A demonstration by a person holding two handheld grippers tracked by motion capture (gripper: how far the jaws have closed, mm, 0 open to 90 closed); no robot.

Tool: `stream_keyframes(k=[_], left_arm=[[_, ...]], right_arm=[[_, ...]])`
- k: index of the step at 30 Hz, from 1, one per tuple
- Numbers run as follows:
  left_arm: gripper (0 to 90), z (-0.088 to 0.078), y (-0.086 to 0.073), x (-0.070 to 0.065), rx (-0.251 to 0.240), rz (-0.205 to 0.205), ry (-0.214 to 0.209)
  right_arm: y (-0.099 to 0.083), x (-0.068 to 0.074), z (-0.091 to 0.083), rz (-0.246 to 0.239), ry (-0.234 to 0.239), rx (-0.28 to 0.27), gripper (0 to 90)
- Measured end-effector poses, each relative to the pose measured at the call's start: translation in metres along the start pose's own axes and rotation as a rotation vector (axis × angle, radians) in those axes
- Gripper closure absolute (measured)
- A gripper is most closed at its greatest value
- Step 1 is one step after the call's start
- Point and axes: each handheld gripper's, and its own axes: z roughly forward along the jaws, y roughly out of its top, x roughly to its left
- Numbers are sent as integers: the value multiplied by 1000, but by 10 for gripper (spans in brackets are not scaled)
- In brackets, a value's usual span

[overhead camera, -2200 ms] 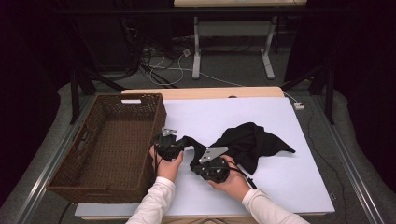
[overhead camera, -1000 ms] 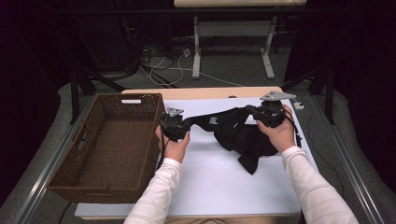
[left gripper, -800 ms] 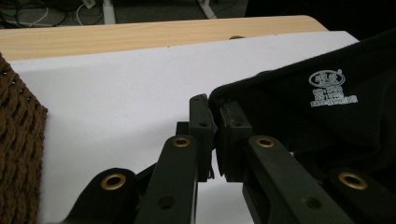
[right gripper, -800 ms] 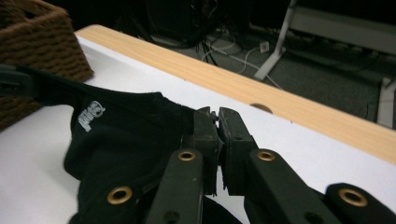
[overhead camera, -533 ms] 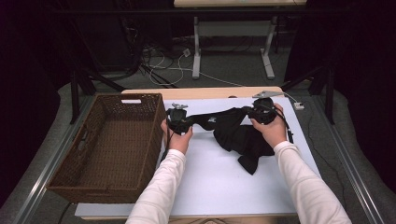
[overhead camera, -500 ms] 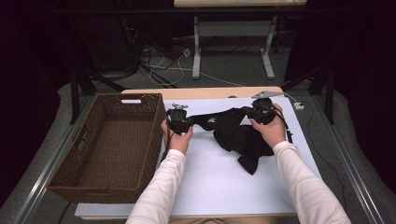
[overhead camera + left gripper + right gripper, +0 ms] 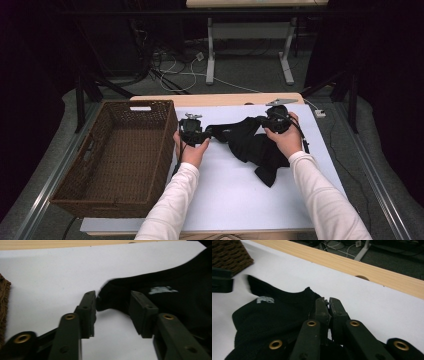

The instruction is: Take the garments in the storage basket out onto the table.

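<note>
White-covered table (image 7: pixel 230 195), wooden far edge; dark room, cables on floor. Black garment (image 7: pixel 255 145) crumpled mid-table, small white label. Left gripper (image 7: pixel 113 306) jaws just opening, cloth corner loose between. Right gripper (image 7: pixel 328 302) clamped on garment edge.

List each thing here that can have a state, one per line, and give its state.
Black garment: partly spread on the table, one corner between the open left jaws.
Left gripper: open, jaws just opened off the garment corner.
Right gripper: shut on the garment edge.
Wicker basket: upright, empty.
</note>
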Motion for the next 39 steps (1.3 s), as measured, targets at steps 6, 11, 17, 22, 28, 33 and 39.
stream_keyframes(k=[6,11,17,22,28,33,39], left_arm=[[479,-5,-7,-4,6,19,-15],[461,-8,-10,-10,3,51,-18],[451,-11,-15,-14,12,60,-46],[431,-13,-18,-17,6,58,-63],[414,-17,-22,-19,4,60,-67],[408,-21,-24,-19,-5,74,-57],[433,-23,-26,-19,-29,109,-90]], right_arm=[[-3,-10,6,32,-48,36,866],[-6,-21,9,54,-98,51,866],[-8,-25,6,91,-56,42,829],[-7,-17,-3,85,-21,0,694],[-7,-6,-21,52,35,-18,573],[-15,6,-37,42,91,-34,494],[-32,22,-48,2,123,-24,450]])
